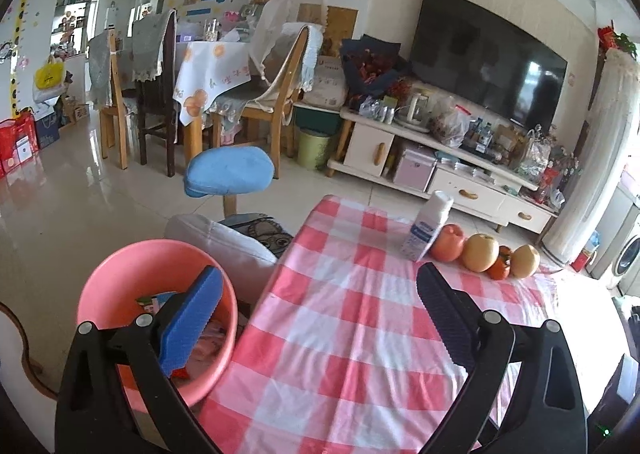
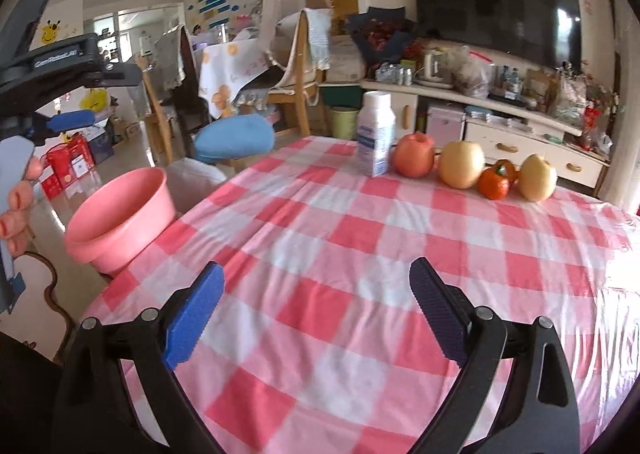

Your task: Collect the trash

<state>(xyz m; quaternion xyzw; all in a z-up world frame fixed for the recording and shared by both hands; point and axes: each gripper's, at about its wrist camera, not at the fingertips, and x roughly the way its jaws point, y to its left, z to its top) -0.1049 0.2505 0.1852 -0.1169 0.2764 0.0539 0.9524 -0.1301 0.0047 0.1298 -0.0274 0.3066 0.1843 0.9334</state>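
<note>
Pink-and-white checked cloth (image 2: 360,238) covered the table, the largest thing in both views, its surface wrinkled and glossy. Beyond its far edge stood a dark TV (image 1: 488,58) on a cream cabinet (image 1: 452,174), and further left a dining table with wooden chairs (image 1: 280,94); a blue stool (image 2: 234,142) sat just past the table's left corner. Off the table's left edge was the pink bin (image 1: 160,306), its rim close to the cloth; the left wrist view showed wrappers (image 1: 154,302) and other scraps lying inside it, though what they were could not be made out. Along the far edge of the table stood a white bottle (image 2: 376,134) with a blue label, upright, just beside a reddish apple (image 2: 414,156), then a yellow pear (image 2: 462,164), a small orange pepper (image 2: 496,180) and a second pear (image 2: 538,178), all in a row and close together. The left gripper (image 1: 316,286) hung partly over the bin and partly over the cloth, its fingers spread wide with nothing between them. The right gripper (image 2: 316,282) hovered above the middle of the cloth, likewise spread wide and holding nothing. At the left edge of the right wrist view the person's fingertips (image 2: 18,198) showed on the other gripper's handle.
</note>
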